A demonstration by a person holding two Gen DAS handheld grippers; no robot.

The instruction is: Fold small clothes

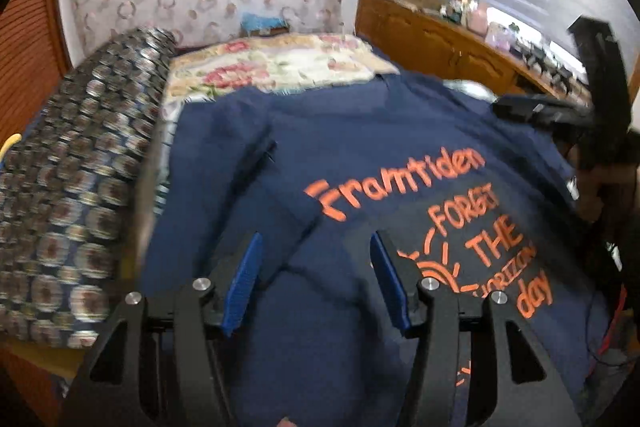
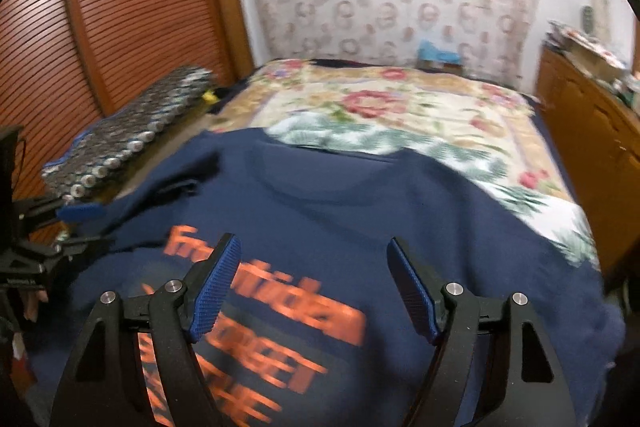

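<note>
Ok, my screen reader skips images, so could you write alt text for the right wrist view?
A navy cotton T-shirt with orange lettering lies spread on a floral bedspread, with the open right tongs hovering above its print. The left tongs sit at the shirt's left edge, a patterned rolled mat beyond them, a wooden louvred wardrobe behind.

A bed (image 2: 532,163) under a floral blanket (image 2: 380,107) carries a navy shirt (image 2: 340,203) at 6 o'clock and a patterned bolster (image 2: 132,143) at 9.

shirt (image 2: 320,219) lettering motion-blurred, lower hem cut off
</note>
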